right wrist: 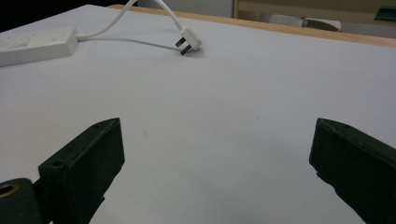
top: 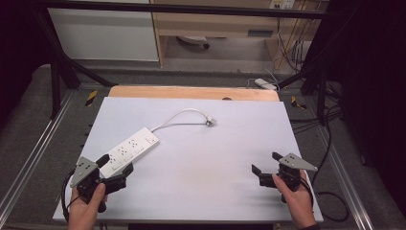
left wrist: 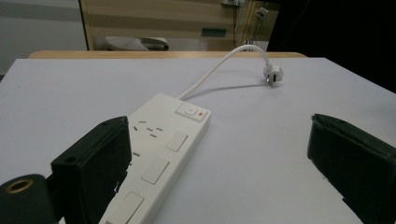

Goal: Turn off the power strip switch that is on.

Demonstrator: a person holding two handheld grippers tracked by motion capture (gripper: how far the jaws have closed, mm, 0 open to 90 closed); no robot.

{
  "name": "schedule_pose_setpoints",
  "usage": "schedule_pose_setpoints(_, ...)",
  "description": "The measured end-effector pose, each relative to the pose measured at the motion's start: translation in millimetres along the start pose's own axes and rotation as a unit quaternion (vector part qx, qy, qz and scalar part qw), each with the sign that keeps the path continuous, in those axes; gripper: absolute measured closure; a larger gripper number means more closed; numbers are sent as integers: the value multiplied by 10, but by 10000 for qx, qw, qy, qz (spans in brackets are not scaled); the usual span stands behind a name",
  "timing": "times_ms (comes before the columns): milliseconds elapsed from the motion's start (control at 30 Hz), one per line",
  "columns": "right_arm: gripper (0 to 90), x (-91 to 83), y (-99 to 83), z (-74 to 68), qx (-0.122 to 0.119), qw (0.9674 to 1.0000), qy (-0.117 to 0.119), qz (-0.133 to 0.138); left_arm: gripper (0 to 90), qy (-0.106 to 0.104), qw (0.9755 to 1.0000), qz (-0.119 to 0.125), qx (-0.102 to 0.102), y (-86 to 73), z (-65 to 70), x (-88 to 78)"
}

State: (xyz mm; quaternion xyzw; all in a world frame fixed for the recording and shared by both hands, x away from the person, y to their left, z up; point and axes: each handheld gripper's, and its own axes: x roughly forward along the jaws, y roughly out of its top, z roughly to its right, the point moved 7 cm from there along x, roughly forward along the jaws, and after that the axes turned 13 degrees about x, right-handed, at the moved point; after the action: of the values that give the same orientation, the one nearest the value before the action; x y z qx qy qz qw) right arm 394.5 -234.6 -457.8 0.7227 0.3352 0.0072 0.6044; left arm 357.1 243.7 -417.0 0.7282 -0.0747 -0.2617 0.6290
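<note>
The white plastic power strip (top: 129, 148) lies diagonally on the pale grey table top (top: 201, 182), left of centre. Its near end is cut off in the left gripper view, partly behind one jaw. The left gripper (top: 115, 168) hovers just beside that end, jaws wide, gripping nothing. The white cable (top: 179, 116) curves to a white plug (top: 210, 121), its prongs hard to make out. The right gripper (top: 266, 163), well apart from the strip, is equally spread and empty.

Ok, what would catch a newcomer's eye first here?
A white power strip lies on the left of the pale table, its cord curling to a plug near the middle. The left gripper, jaws open, hovers at the strip's near end; the right gripper waits open at the right.
</note>
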Motion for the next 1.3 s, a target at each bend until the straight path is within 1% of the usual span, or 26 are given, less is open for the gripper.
schedule_pose_setpoints(67, 36, 2, -3, -2, -2, 10000, -3, -11, 56, -24, 10000, 18, 28, 12, 13, -9)
schedule_pose_setpoints(333, 35, 4, -1, 0, 8, 10000, -10, -1, 51, -115, 9998, 146, 23, 62, 51, -24)
schedule_pose_setpoints(567, 33, 5, -4, 5, 16, 10000, -22, -9, 50, -127, 9997, 187, 19, 104, 78, -28)
schedule_pose_setpoints(600, 33, 4, -4, 6, 20, 10000, -23, -9, 49, -141, 9997, 189, 44, 112, 81, -30)
schedule_pose_setpoints(833, 32, 3, -7, 8, 52, 10000, -34, -23, 48, -276, 9992, 282, 38, 185, 132, -33)
schedule_pose_setpoints(1000, 32, 6, -13, 14, 44, 10000, -49, -31, 49, -375, 9989, 244, 119, 234, 153, 3)
schedule_pose_setpoints(1167, 31, 9, -13, 16, 68, 10000, -64, -31, 49, -448, 9986, 290, 52, 283, 152, -1)
schedule_pose_setpoints(1300, 30, 6, -12, 19, 70, 9999, -76, -24, 50, -444, 9984, 362, -20, 318, 122, -14)
